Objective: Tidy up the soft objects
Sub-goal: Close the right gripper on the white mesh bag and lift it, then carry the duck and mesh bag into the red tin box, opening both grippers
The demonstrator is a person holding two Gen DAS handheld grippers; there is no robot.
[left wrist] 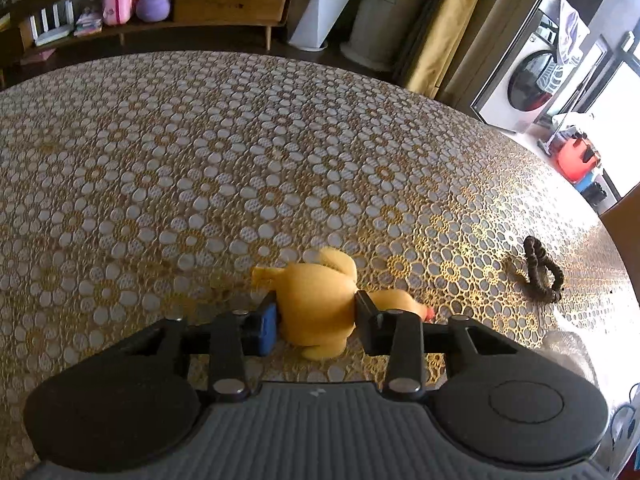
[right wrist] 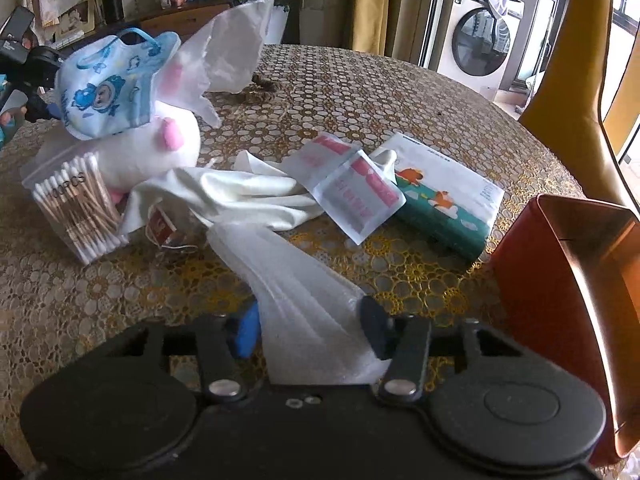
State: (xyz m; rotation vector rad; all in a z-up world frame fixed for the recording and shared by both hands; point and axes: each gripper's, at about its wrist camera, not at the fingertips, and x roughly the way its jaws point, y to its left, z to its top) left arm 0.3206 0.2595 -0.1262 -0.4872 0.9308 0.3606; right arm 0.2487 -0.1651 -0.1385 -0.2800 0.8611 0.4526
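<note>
Gripping yellow rubber chicken [left wrist: 316, 300] in left hand-held gripper [left wrist: 316, 314] just above counter [left wrist: 200, 152], clamping white plastic bag [right wrist: 308, 312] in right hand-held gripper [right wrist: 310, 328], risking dragging bag across neighbouring clutter, toppling cotton swab box [right wrist: 76, 204].

The left gripper [left wrist: 316, 316] is clamped on something held between its fingers; the right gripper [right wrist: 310, 326] is likewise closed on material.
</note>
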